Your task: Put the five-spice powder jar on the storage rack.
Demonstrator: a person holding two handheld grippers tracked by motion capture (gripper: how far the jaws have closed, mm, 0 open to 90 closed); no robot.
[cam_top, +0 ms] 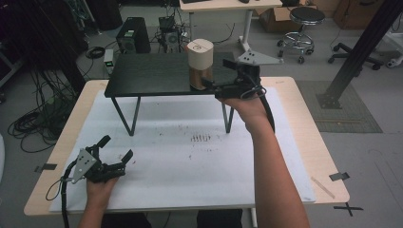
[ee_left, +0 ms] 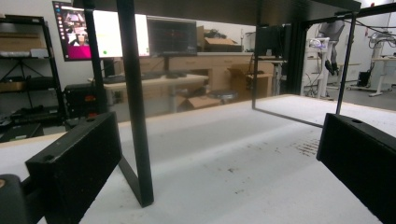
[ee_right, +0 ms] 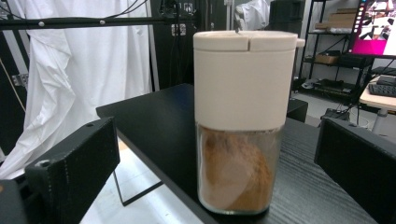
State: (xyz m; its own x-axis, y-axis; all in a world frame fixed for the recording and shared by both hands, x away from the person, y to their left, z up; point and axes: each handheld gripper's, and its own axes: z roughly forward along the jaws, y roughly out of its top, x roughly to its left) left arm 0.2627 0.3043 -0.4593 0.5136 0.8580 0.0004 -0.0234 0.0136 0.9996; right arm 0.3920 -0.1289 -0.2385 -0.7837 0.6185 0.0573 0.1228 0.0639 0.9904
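The jar [cam_top: 200,64] stood upright on the black shelf [cam_top: 152,76], near that shelf's right end and close to its near edge, with the right gripper [cam_top: 219,77] just to its right. In the right gripper view the jar [ee_right: 240,121] rose between the two black jaws, which stood spread wide on either side of it with clear gaps, so the pads did not press on the glass. The right hand [cam_top: 247,107] held the gripper level with the shelf top, reaching toward the jar from its right.

The jar had a tall cream-white cap that covered its upper half (a seam ran across the flat top), and a clear glass lower part holding brown powder heaped unevenly against the wall. Its base rested flat on the dark wood-grain surface.

The shelf stood on thin black legs on the white mat [cam_top: 190,156] that covered the table [cam_top: 304,118]. A patch of brown specks [cam_top: 200,138] lay on the mat nearer than the shelf.

The left gripper [cam_top: 115,148] rested low at the near left of the mat, well apart from the jar, its jaws spread with nothing between them; the left gripper view looked past one shelf leg [ee_left: 135,102].
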